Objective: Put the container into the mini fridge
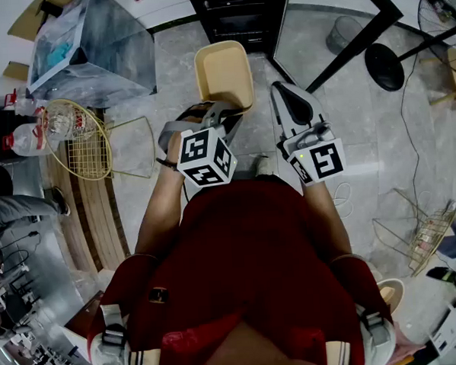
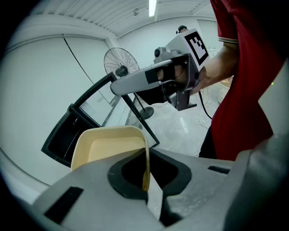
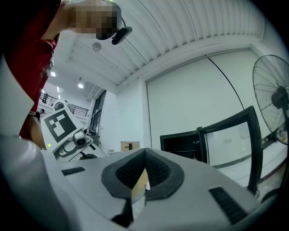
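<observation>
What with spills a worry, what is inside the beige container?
Nothing visible: the container shows a bare floor and walls. Its near end is covered by the left tongs clamped on its rim.

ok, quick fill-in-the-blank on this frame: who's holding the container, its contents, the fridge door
1. The cream rectangular plastic container is clamped at its rim by the fingers of the ___ gripper; the right gripper is beside it, apart from it.
2. The glass door of the black mini fridge stands ___.
3. Nothing lies in the container: it is ___.

Missing words: left; open; empty
</observation>
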Motion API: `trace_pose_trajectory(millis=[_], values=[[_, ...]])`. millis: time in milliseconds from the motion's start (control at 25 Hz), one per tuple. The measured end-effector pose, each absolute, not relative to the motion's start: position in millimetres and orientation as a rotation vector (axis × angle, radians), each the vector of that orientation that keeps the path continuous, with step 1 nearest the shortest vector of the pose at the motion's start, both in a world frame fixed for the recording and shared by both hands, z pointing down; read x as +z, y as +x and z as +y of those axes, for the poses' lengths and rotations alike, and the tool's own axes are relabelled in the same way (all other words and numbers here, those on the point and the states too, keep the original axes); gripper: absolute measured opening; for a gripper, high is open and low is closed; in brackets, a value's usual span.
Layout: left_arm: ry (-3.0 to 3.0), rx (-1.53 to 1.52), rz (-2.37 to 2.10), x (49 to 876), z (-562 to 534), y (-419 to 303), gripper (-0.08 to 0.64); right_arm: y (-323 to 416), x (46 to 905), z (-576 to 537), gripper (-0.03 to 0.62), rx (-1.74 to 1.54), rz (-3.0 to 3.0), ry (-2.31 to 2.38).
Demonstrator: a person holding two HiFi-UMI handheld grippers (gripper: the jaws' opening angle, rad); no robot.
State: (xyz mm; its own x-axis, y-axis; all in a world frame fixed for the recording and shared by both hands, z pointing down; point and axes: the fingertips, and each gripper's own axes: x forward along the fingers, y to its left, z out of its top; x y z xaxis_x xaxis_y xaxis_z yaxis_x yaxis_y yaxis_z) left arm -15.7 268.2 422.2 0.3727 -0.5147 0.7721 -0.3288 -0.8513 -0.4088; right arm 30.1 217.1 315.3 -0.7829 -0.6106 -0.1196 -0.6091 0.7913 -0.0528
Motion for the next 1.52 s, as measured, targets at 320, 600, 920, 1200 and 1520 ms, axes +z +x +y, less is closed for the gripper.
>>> trace_pose_trajectory(millis=[320,600,920,1200,1520], values=[[-2.433,-1.506,0.754,419.6,271.3,4.6,0.015,46.6,309.0,218.4,-0.002,-0.021,2.829,-0.916],[-2.402,-1.546,0.736,411.7,258.1,19.4,0.015,66.0,300.1,207.5,-0.002,0.001,2.817,-0.892],[-2.358,-1.596,0.713,408.5,244.9,36.5,0.015,95.7,302.2,204.0,-0.002,-0.014,2.805,-0.898],[-2.335,-1.625,0.703,406.7,232.3,40.4,0.015,109.1,308.1,200.8,-0.002,-0.029,2.802,-0.918],[-2.325,-1.638,0.661,407.1,206.2,34.7,0.015,107.6,311.4,183.6,-0.002,-0.032,2.81,-0.945]])
